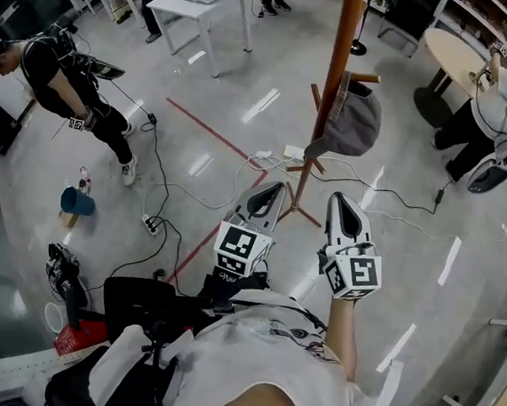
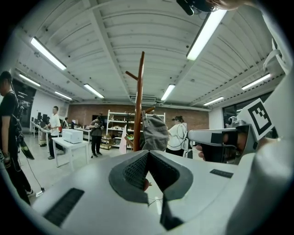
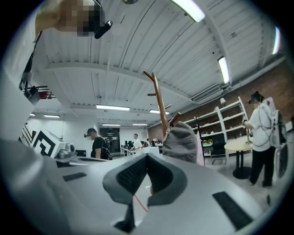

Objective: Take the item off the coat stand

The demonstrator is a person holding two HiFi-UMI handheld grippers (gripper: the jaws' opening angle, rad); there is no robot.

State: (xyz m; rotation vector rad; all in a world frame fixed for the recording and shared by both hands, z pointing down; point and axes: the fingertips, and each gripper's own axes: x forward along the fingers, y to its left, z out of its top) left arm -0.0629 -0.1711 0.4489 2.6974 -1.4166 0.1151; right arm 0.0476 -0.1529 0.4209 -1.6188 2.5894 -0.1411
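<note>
A grey cap (image 1: 350, 122) hangs on a peg of the brown wooden coat stand (image 1: 340, 63), just beyond both grippers. My left gripper (image 1: 272, 192) and right gripper (image 1: 341, 202) are held side by side below the cap, apart from it, both shut with nothing between the jaws. In the left gripper view the cap (image 2: 154, 133) hangs on the stand (image 2: 138, 96) straight ahead, past the closed tips of the left gripper (image 2: 146, 154). The right gripper view shows the cap (image 3: 182, 142) slightly right of the closed right gripper (image 3: 147, 156), with the stand's pole (image 3: 159, 103) rising behind it.
Cables and a power strip (image 1: 151, 225) trail over the floor round the stand's base. A white table (image 1: 201, 5) stands at the back left, a round table (image 1: 455, 56) at the back right. People stand at the left (image 1: 60, 81) and right (image 1: 498, 114). A blue bucket (image 1: 77, 200) sits at the left.
</note>
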